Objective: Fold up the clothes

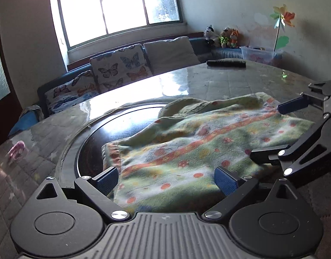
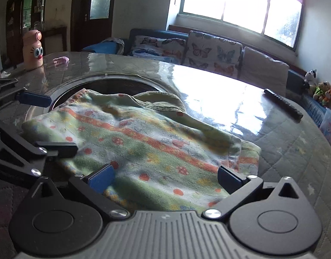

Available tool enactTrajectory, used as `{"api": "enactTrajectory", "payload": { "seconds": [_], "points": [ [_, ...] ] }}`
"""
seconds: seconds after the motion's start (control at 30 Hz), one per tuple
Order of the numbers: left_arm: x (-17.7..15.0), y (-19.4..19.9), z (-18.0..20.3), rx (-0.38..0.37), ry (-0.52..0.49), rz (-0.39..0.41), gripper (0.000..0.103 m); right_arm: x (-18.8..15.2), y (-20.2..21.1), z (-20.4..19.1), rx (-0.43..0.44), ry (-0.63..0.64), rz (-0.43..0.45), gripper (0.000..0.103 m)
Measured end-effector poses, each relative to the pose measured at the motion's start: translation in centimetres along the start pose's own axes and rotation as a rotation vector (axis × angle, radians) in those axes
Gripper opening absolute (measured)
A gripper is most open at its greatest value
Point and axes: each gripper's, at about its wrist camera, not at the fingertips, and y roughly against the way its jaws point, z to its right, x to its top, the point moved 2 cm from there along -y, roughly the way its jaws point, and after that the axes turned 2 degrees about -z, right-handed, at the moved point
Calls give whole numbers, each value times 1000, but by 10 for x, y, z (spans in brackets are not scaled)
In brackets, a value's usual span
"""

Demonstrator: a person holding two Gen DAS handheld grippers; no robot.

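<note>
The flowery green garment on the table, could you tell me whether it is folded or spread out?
Partly folded: the flowery green garment lies doubled, one layer's edge crossing another near its right end. Both tongs, left and right, stand open around its near edge.

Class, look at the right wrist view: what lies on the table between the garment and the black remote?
Nothing: between the garment and the remote the table is bare and glossy, reflecting the window.

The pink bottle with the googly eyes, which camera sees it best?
The right wrist view. The pink bottle stands whole and upright at the far left of the table. The left wrist view doesn't show it at all.
</note>
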Motion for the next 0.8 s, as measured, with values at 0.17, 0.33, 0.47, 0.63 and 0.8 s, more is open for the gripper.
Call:
{"api": "enactTrajectory", "payload": {
  "seconds": [0.17,0.33,0.47,0.63,0.8],
  "points": [
    [1,21,-19,40,77,51,97,12,12,-2,22,-12,52,103],
    [-16,10,-31,119,103,-18,97,6,-2,-16,42,6,37,103],
    [-19,18,-41,114,146,-17,97,4,0,-19,61,6,51,103],
    [-21,16,-51,139,187,-37,97,1,-2,-16,64,0,56,103],
    [-30,13,-55,138,225,-74,98,-3,-8,-7,119,-57,36,103]
  ]
}}
